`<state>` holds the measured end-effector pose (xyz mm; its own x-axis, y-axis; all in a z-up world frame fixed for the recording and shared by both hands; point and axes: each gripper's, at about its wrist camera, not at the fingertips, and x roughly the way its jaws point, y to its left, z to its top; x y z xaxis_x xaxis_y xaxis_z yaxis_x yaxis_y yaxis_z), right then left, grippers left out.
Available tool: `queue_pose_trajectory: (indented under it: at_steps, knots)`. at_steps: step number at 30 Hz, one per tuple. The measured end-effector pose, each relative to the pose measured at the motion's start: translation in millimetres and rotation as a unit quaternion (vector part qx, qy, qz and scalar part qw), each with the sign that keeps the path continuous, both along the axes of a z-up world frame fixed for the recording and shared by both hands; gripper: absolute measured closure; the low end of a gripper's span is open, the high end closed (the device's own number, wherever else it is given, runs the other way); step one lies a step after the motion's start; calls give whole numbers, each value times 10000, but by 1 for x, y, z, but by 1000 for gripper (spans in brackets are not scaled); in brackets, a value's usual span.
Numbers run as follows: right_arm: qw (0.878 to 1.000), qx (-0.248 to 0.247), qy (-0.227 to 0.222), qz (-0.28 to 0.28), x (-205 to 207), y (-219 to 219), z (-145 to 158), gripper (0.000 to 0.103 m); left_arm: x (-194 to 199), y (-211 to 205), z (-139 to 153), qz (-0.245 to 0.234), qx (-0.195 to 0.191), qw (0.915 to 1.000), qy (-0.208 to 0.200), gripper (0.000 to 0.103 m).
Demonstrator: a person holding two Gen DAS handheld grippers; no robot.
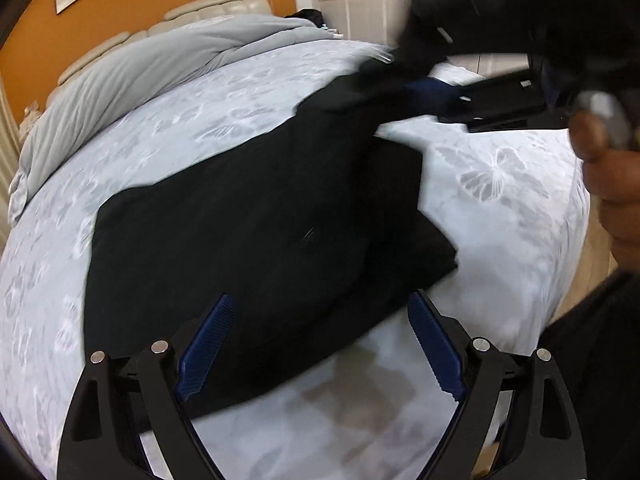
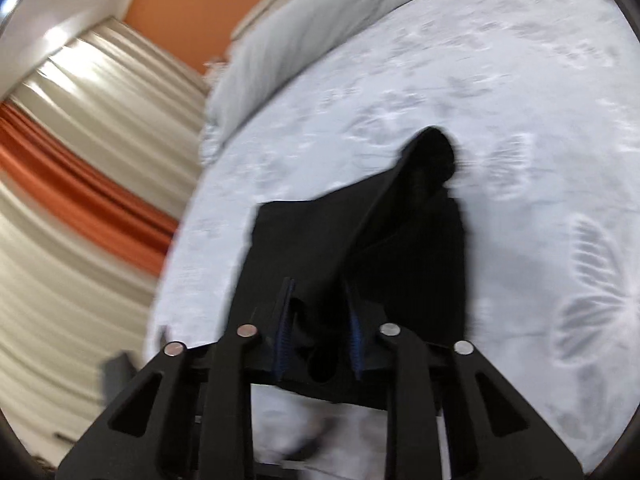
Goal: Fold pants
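- We see the black fabric pants lying on the pale blue butterfly-print bed sheet, partly folded, with a stacked layer showing at their right edge.
- Our right gripper has its blue-padded fingers drawn close together on a bunch of the pants fabric. We judge this a firm pinch, since the cloth rises from the bed toward the jaws in a taut ridge.
- In the left wrist view, the same right gripper appears at upper right, blurred, holding a lifted end of the pants above the sheet. We judge the end is raised so it can be carried over the flat portion to make the next fold.
- Our left gripper has its fingers spread wide apart and holds nothing. It hovers at the near edge of the pants, with that edge showing between its jaws. We judge it is placed to pin or take that edge.
- A crumpled grey duvet is pushed toward the headboard, leaving sheet around the pants as working surface.
- No containers are visible in either view.
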<state>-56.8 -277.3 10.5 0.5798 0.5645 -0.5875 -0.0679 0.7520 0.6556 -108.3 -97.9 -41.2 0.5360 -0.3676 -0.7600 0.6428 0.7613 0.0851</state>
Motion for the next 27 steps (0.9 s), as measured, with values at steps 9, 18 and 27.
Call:
queue_pose_trajectory:
  at_steps: [9,18,27]
  knots:
    - [9960,-713,81,-525,-4,-28,8,68,52,-6,-5,482,-866,9935,552,80]
    - [9802,-1567,436,-1126,-27,-59,-13,24,16,44,38,576,-958,9937,71,17]
    - [9902,-536,1261,-285,-18,-24,-79,20,99,180,20,2732,-1776,9338,1475,16]
